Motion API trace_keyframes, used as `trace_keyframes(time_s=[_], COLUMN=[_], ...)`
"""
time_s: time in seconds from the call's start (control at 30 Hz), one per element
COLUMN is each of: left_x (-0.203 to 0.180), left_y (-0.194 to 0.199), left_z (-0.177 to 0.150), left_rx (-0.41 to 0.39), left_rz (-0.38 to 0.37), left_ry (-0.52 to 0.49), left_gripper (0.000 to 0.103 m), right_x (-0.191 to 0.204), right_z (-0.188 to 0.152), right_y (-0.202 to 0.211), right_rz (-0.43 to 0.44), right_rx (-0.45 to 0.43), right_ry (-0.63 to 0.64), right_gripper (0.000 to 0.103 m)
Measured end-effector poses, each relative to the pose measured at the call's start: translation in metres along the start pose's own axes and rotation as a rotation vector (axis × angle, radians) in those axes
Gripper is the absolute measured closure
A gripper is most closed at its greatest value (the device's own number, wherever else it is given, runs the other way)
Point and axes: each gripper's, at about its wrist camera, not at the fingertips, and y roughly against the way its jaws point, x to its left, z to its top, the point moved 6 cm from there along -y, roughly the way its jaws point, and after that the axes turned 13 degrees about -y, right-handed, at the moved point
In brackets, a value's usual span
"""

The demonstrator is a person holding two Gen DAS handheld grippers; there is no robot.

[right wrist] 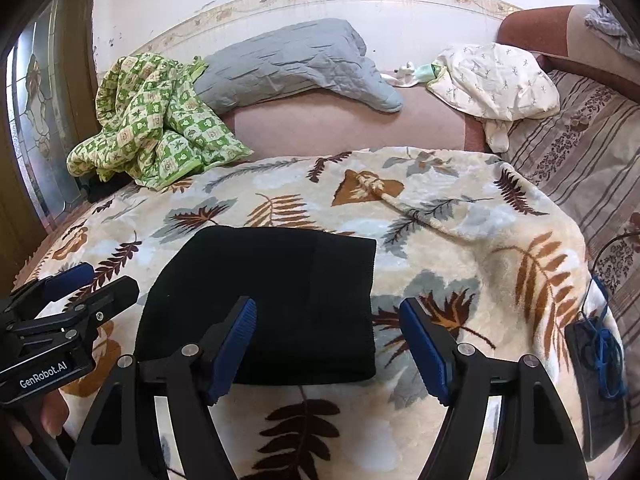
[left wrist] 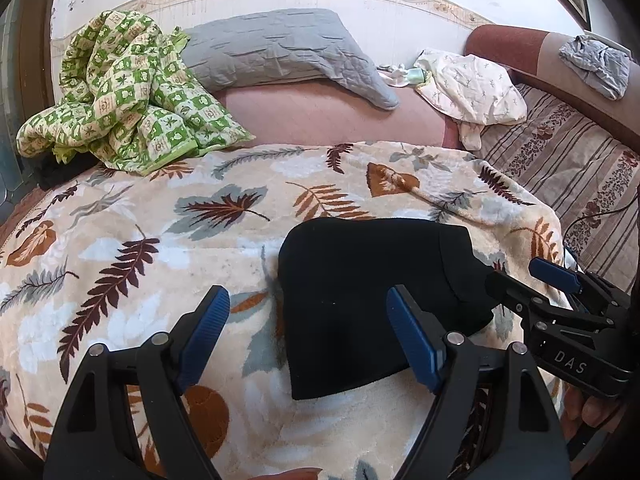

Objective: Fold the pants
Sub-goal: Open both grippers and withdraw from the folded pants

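Observation:
The black pants (left wrist: 360, 296) lie folded into a compact rectangle on the leaf-patterned blanket (left wrist: 140, 240); they also show in the right wrist view (right wrist: 272, 300). My left gripper (left wrist: 308, 332) is open and empty, just above the near left part of the pants. My right gripper (right wrist: 328, 344) is open and empty, over the pants' near right edge. The right gripper shows in the left wrist view (left wrist: 532, 280) at the pants' right side. The left gripper shows in the right wrist view (right wrist: 88, 284) at their left side.
A green checked quilt (left wrist: 132, 96), a grey pillow (left wrist: 280, 48) and a white cloth (left wrist: 472, 84) lie at the back by the wall. A striped sheet (left wrist: 568, 168) is on the right. A dark device with a blue cord (right wrist: 600, 372) sits at the blanket's right edge.

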Motion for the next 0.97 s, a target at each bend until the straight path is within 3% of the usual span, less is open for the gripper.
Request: trace_keyframes(time_s=[0.97], left_x=[0.0032], left_y=[0.0018], left_z=[0.0017], left_rx=[-0.016], left_rz=[0.006], left_ry=[0.003], left_gripper=[0.022], right_x=[-0.001], right_z=[-0.0032], right_y=[-0.0039], right_rz=[0.0], right_rx=[0.013], right_ry=[-0.012], right_gripper=[0.027])
